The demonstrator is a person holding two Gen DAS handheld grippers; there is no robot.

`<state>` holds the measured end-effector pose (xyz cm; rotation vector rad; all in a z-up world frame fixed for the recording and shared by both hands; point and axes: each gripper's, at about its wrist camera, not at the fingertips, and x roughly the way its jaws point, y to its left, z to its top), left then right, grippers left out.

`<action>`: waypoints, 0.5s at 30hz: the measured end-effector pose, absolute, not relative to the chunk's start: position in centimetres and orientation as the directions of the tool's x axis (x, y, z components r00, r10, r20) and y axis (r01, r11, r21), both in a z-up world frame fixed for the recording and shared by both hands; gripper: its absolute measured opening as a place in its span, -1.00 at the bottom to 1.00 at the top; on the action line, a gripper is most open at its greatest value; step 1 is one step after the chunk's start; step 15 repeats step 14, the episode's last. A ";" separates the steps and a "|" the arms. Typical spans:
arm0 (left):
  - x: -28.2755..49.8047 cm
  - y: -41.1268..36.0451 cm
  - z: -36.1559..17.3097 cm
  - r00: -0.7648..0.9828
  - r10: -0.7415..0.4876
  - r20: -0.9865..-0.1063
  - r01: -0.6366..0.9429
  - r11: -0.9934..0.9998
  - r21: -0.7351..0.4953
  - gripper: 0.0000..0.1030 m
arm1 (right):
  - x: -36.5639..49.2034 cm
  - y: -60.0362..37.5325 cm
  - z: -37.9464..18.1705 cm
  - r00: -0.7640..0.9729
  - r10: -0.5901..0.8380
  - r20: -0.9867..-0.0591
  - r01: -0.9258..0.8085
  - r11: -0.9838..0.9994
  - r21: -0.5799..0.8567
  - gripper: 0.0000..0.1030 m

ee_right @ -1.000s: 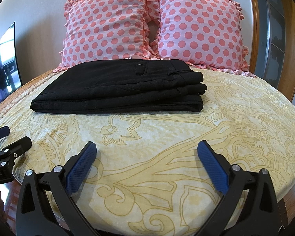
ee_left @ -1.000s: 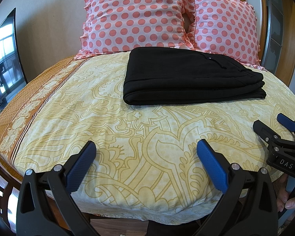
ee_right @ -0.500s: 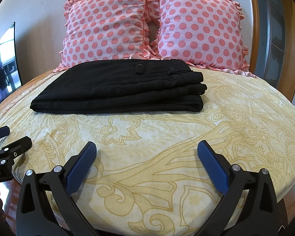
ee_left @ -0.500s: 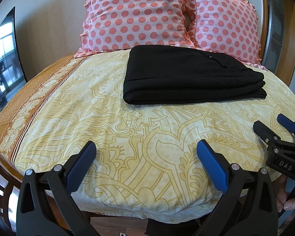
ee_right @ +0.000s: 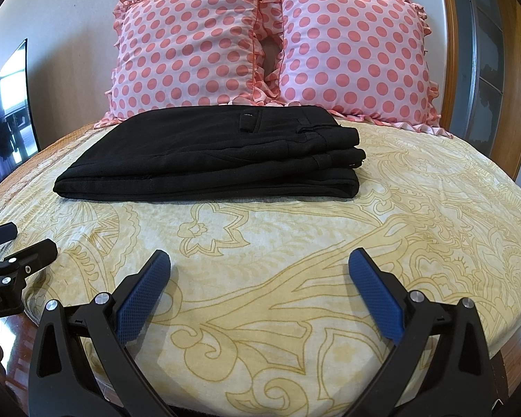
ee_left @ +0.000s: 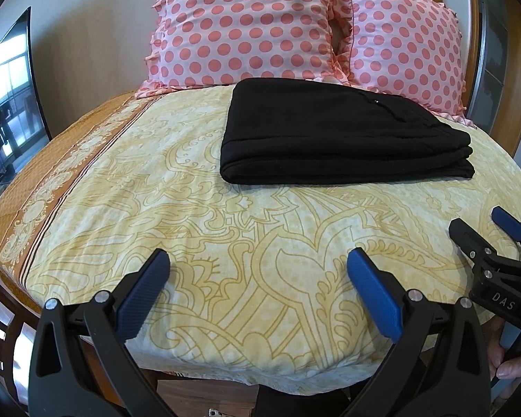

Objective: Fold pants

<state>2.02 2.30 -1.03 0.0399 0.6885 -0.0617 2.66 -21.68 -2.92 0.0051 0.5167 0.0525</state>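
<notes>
Black pants (ee_left: 340, 139) lie folded in a flat rectangular stack on the yellow patterned bedspread (ee_left: 191, 215), just in front of the pillows; they also show in the right wrist view (ee_right: 218, 160). My left gripper (ee_left: 257, 278) is open and empty, low near the bed's front edge, well short of the pants. My right gripper (ee_right: 258, 278) is open and empty, also near the front edge. The right gripper shows at the right of the left wrist view (ee_left: 496, 236), and the left gripper at the left of the right wrist view (ee_right: 14, 243).
Two pink polka-dot pillows (ee_right: 260, 45) lean against the wall behind the pants. A dark TV screen (ee_left: 7, 104) stands to the left. A wooden frame and door (ee_right: 486, 52) are at the right. The bed's wooden edge (ee_left: 3, 299) runs below left.
The left wrist view has shifted slightly lower and back; the pants sit a little higher in it. The pants have not moved and both grippers stay open.
</notes>
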 end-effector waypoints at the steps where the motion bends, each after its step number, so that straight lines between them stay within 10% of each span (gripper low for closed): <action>1: 2.0 2.4 -1.0 0.771 -0.048 -0.636 0.074 0.997 0.015 0.97 | 2.7 -21.7 -2.9 0.868 0.051 -0.494 -0.049 0.999 0.018 0.97; 15: 2.1 2.4 -1.1 0.773 -0.048 -0.633 0.074 0.997 0.015 0.97 | 2.7 -21.7 -2.9 0.868 0.051 -0.494 -0.049 0.999 0.018 0.97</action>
